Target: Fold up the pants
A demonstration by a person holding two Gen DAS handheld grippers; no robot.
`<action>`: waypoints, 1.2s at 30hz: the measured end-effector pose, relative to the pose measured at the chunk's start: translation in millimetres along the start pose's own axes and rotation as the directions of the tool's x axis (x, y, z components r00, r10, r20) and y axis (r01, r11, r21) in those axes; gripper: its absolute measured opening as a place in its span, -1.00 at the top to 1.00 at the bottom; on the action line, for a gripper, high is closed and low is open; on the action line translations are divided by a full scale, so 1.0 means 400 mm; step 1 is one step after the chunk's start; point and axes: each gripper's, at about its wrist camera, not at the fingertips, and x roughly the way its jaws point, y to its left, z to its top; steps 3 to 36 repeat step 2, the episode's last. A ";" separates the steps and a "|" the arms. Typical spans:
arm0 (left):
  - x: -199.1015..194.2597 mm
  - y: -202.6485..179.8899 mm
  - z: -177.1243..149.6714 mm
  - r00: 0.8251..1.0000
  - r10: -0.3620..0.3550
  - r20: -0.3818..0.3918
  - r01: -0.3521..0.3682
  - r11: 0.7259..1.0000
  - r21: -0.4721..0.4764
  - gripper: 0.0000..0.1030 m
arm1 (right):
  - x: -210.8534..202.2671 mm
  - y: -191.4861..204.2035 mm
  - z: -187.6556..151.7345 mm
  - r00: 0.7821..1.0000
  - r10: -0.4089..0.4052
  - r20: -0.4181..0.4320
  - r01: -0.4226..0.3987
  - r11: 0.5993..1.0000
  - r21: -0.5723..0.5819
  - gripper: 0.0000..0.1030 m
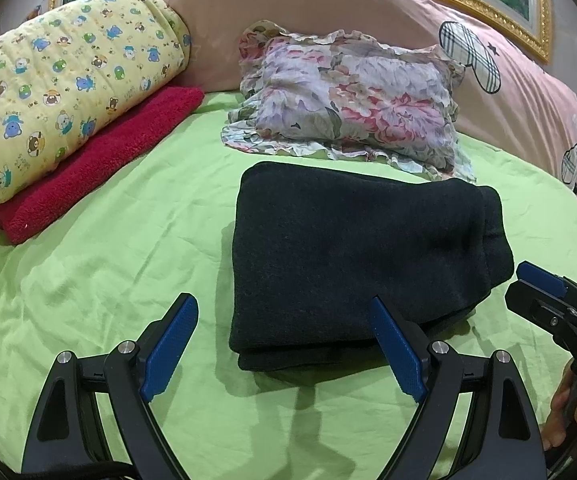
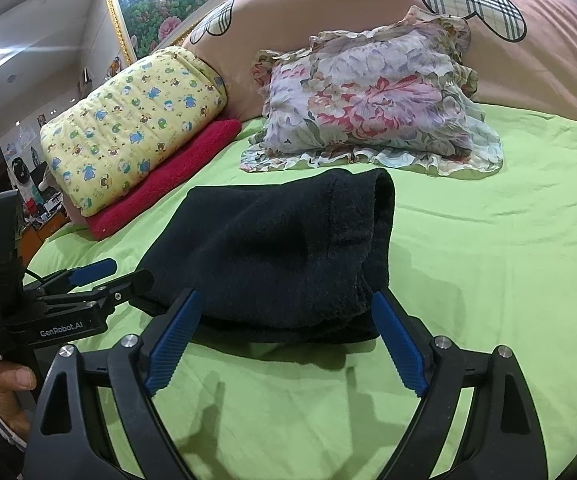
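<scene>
The dark navy pants [image 1: 348,256] lie folded in a thick rectangle on the green bed sheet [image 1: 128,264]; they also show in the right wrist view [image 2: 280,248]. My left gripper [image 1: 284,344] is open and empty, just in front of the pants' near left corner. My right gripper [image 2: 286,336] is open and empty, its fingers on either side of the pants' near edge without holding it. The right gripper also shows at the right edge of the left wrist view [image 1: 544,292], and the left gripper at the left of the right wrist view [image 2: 100,276].
A floral pillow [image 1: 352,96] lies behind the pants. A yellow printed quilt [image 1: 68,80] rests on a folded red towel [image 1: 100,160] at the back left. A pink duvet [image 1: 368,8] runs along the headboard. Green sheet surrounds the pants.
</scene>
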 end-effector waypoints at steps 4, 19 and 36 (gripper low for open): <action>0.000 0.000 0.000 1.000 -0.002 -0.001 0.002 1.000 -0.001 -0.71 | 0.000 0.000 -0.001 1.000 0.001 0.000 -0.001 1.000 0.000 -0.71; 0.000 0.000 0.000 1.000 -0.002 -0.001 0.002 1.000 -0.001 -0.71 | 0.000 0.000 -0.001 1.000 0.001 0.000 -0.001 1.000 0.000 -0.71; 0.000 0.000 0.000 1.000 -0.002 -0.001 0.002 1.000 -0.001 -0.71 | 0.000 0.000 -0.001 1.000 0.001 0.000 -0.001 1.000 0.000 -0.71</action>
